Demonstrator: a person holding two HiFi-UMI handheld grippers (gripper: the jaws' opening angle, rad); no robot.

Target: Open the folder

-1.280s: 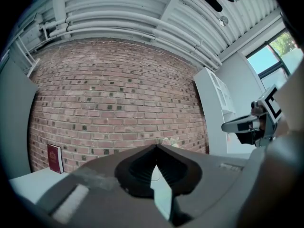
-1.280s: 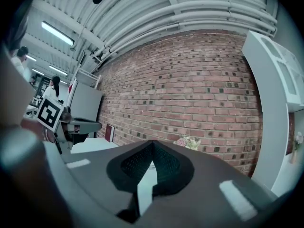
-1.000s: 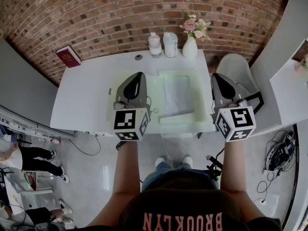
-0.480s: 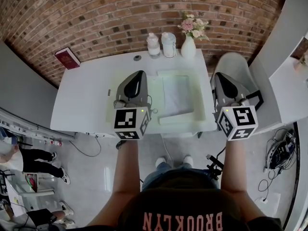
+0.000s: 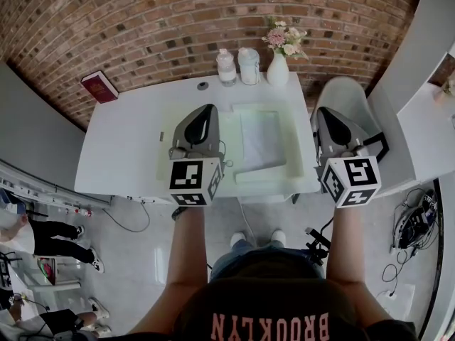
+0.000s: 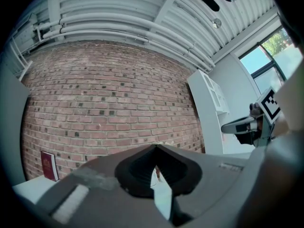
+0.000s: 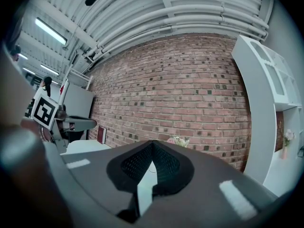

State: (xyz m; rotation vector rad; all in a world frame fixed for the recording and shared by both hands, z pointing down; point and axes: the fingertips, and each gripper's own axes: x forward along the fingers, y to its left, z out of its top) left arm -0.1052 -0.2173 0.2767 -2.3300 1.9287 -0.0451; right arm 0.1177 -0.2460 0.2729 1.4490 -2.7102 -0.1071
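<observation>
- we hold l gripper (image 5: 205, 112) & r gripper (image 5: 321, 114) level, both claws closed, nothing in them.
- folder (image 5: 261, 139) lies flat on table (image 5: 121, 155) btwn them, prob. unopened.

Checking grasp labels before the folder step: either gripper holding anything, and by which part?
Nothing held. Left gripper and right gripper both have jaws together, empty; the folder lies on the table, untouched.

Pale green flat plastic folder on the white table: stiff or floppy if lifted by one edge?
Likely floppy: the pale green plastic folder looks thin and lies flat on the white table. Probably light; its smooth cover may slide when pushed.
</observation>
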